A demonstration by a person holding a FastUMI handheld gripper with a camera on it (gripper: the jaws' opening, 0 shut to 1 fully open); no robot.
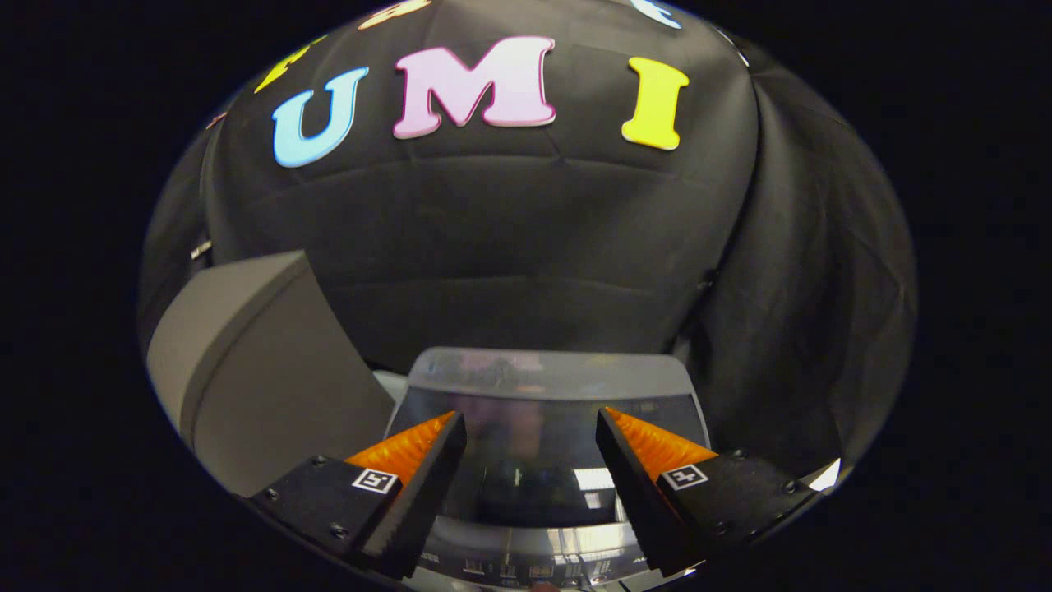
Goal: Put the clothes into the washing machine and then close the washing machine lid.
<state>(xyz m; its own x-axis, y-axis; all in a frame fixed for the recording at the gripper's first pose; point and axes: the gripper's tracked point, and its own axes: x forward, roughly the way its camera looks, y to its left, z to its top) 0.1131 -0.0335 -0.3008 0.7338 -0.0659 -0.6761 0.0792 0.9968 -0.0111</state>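
A: What's in front, counted, biggest first?

B: One black cloth wall (526, 238) across the back, from ten to two o'clock. One grey box-like unit (246, 370) at nine o'clock of the fingers. One washing machine (546, 374), dead ahead at twelve.

A: How does the machine lie?

B: Its dark glass lid (534, 460) lies flat and shut, glossy with reflections, its long axis running away from the gripper toward the pale back rim. The control strip (526, 567) (labels too small to make out) sits nearest, under the fingertips.

A: And the gripper?

B: One gripper (530, 427), fingers spread wide, nothing between them, hanging over the lid. Whether they touch the glass I can't tell.
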